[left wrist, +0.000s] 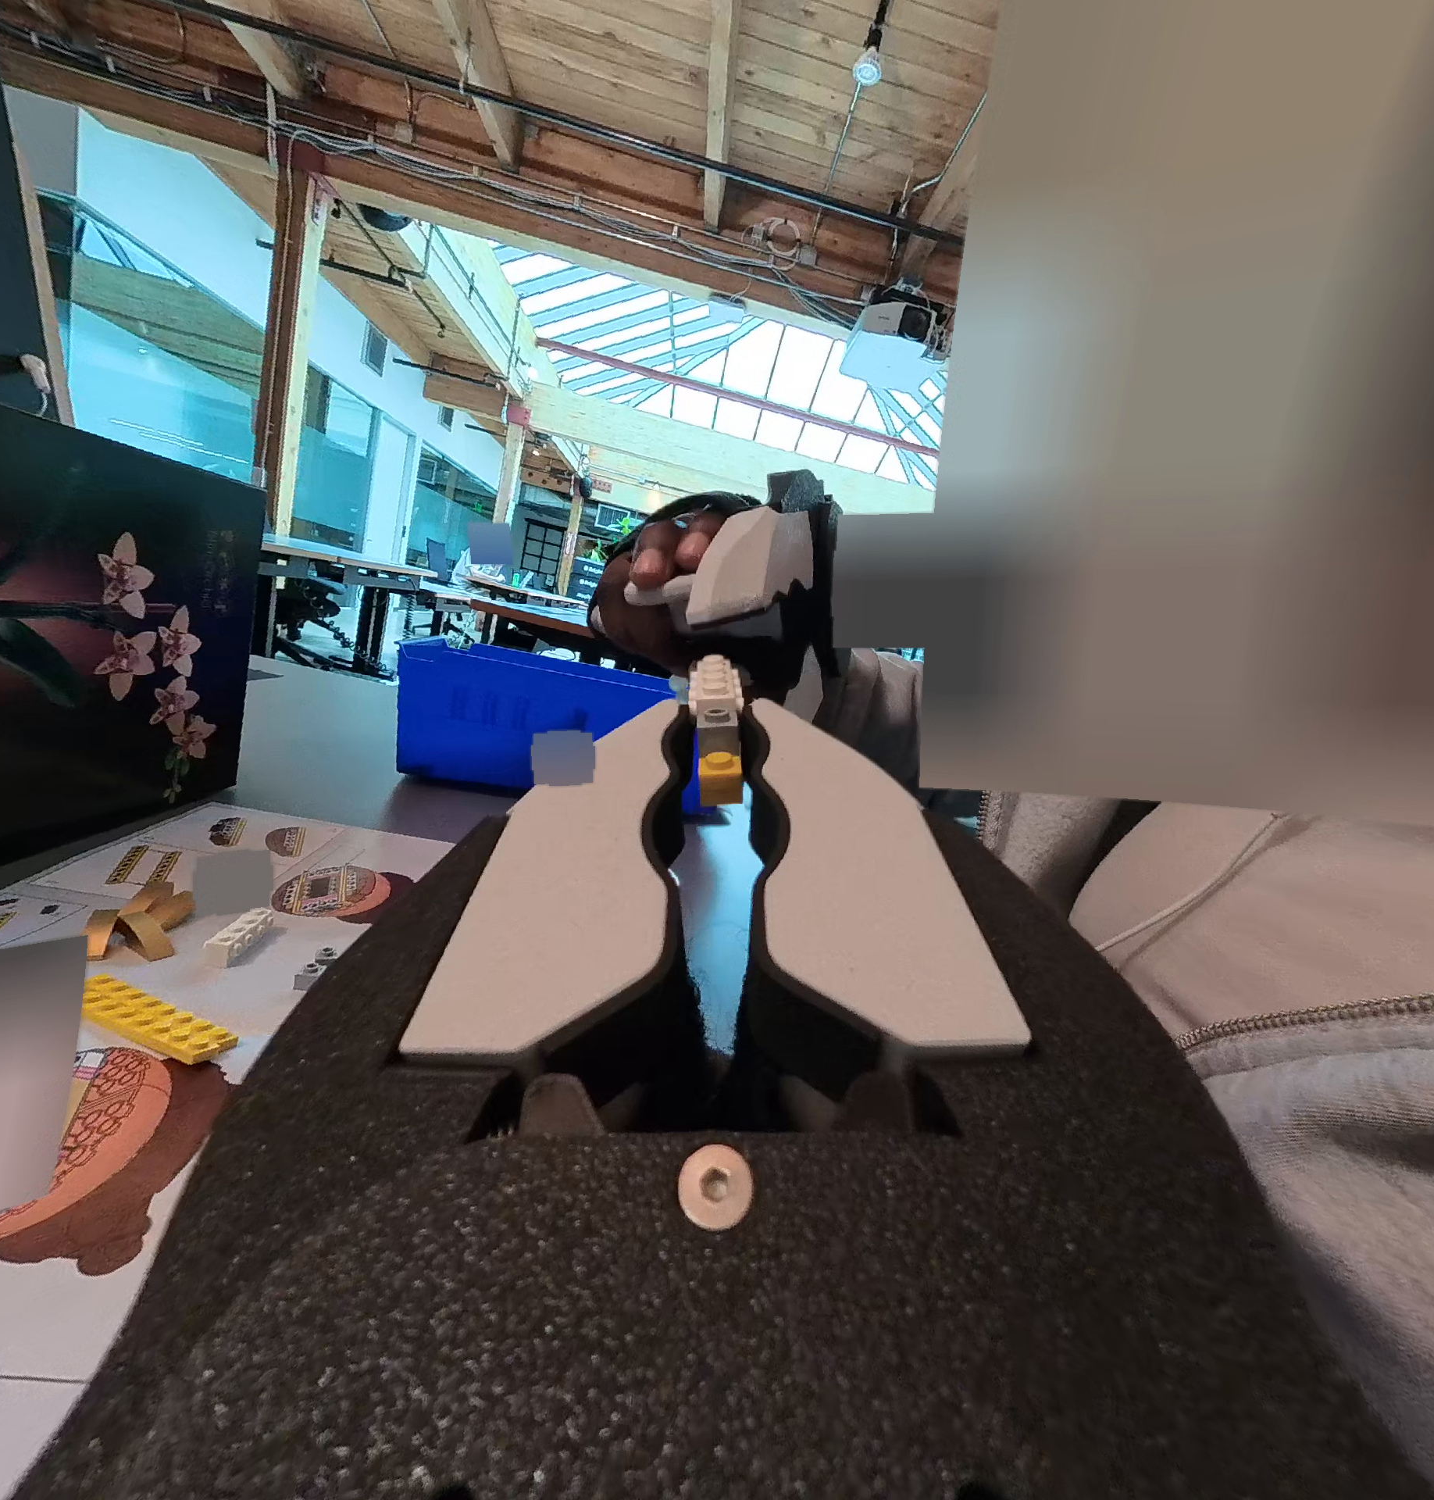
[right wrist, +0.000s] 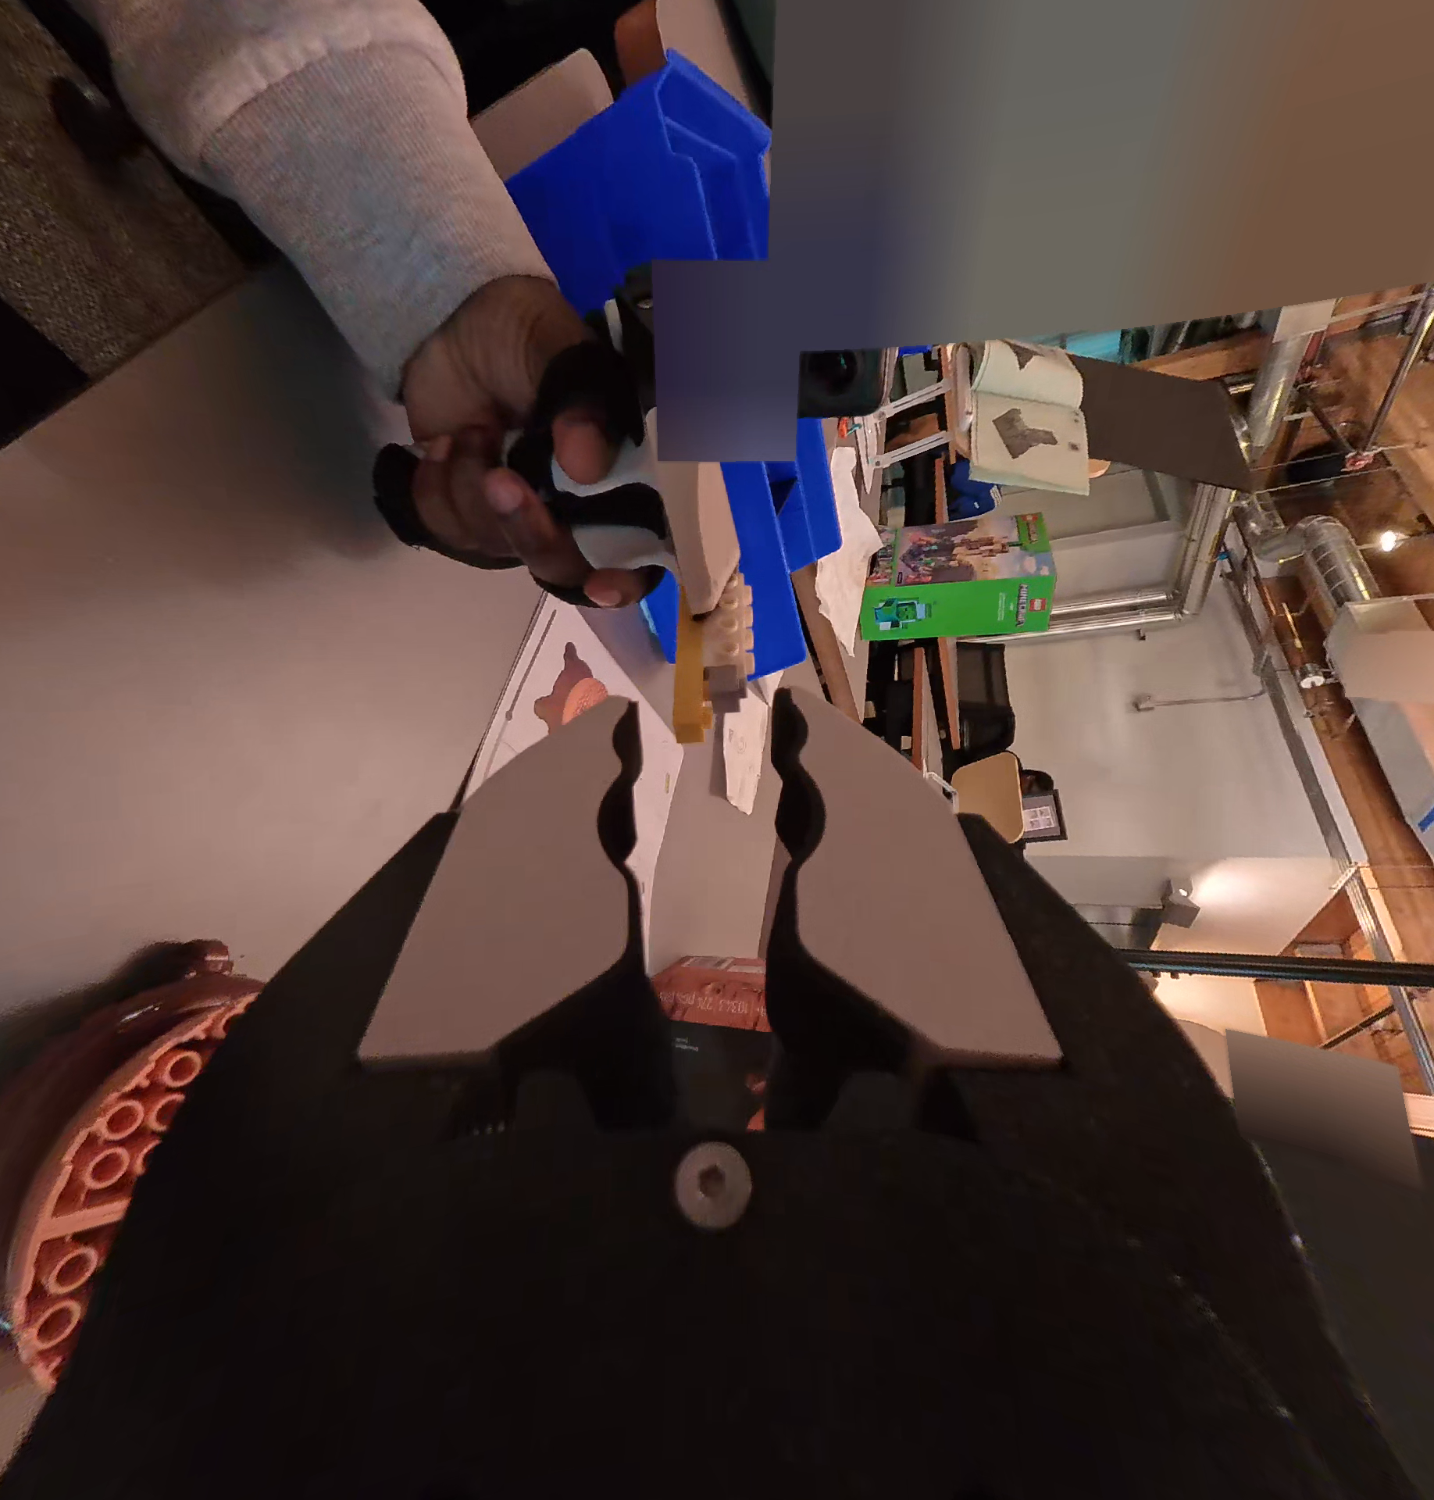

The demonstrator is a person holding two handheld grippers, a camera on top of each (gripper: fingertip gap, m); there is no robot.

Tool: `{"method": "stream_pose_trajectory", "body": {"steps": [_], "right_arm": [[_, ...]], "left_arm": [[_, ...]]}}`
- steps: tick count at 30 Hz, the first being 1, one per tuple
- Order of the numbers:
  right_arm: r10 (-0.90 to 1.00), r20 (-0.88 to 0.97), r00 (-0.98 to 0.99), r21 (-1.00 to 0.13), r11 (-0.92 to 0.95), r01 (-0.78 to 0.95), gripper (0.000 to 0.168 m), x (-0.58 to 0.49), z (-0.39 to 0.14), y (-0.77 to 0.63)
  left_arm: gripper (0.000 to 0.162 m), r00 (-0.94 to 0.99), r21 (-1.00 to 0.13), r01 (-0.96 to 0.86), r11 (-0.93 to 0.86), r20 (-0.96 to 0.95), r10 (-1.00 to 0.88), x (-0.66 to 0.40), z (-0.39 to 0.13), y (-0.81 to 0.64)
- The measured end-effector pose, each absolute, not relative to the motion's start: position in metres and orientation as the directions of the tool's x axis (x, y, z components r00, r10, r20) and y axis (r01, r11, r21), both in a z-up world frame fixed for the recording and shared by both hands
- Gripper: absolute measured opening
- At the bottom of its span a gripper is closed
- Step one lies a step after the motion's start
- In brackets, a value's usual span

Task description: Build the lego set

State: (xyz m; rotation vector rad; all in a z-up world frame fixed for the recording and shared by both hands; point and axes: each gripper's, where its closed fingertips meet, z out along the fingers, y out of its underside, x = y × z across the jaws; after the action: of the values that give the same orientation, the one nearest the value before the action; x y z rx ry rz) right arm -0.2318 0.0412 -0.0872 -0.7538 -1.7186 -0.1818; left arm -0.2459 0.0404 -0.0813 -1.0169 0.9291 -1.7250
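Left claw (left wrist: 718,714) clenched on small brick stack (left wrist: 718,730) at frame centre, its lower half hidden, right claw (right wrist: 704,718) released, empty, pink round piece (right wrist: 89,1169) cut off lower left

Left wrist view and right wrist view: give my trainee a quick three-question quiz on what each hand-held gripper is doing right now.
1. True or false: the left hand-held gripper is shut on a small brick assembly.
2. The right hand-held gripper is: A) open and holding nothing, B) shut on a yellow plate, C) out of view?
3. What colour is the bin behind the assembly?

Key: 1 true; 2 A; 3 blue.
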Motion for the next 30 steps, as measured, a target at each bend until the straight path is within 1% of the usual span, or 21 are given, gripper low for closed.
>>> {"method": "stream_pose_trajectory", "body": {"steps": [5,7,8,14,22,25,30], "right_arm": [[0.352,0.93,-0.109,-0.234,0.792,0.563,0.026,-0.2355,-0.0885,0.0405],[0.351,0.93,-0.108,-0.234,0.792,0.564,0.018,-0.2365,-0.0884,0.0409],[0.347,0.932,-0.105,-0.231,0.792,0.565,0.017,-0.2365,-0.0877,0.0416],[0.356,0.929,-0.101,-0.243,0.792,0.56,0.015,-0.2358,-0.0844,0.0395],[0.37,0.915,-0.164,-0.218,0.793,0.569,0.015,-0.2358,-0.0838,0.0365],[0.388,0.905,-0.175,-0.229,0.789,0.57,0.015,-0.2355,-0.0818,0.0366],[0.403,0.894,-0.196,-0.232,0.79,0.568,0.015,-0.2361,-0.0823,0.0344]], "left_arm": [[0.01,-0.272,-0.89,0.323,-0.322,0.239,-0.932,-0.2462,-0.0799,0.0387],[0.01,-0.274,-0.89,0.323,-0.322,0.238,-0.932,-0.2461,-0.0796,0.0381],[0.01,-0.276,-0.889,0.324,-0.325,0.24,-0.931,-0.2461,-0.0794,0.038],[0.01,-0.303,-0.877,0.325,-0.355,0.259,-0.917,-0.2465,-0.0771,0.0358],[0.01,-0.35,-0.859,0.283,-0.426,0.321,-0.88,-0.2447,-0.0781,0.0331],[0.01,-0.371,-0.843,0.276,-0.462,0.35,-0.86,-0.2444,-0.0773,0.0326],[0.01,-0.386,-0.845,0.249,-0.473,0.362,-0.849,-0.245,-0.0788,0.0308]]}}
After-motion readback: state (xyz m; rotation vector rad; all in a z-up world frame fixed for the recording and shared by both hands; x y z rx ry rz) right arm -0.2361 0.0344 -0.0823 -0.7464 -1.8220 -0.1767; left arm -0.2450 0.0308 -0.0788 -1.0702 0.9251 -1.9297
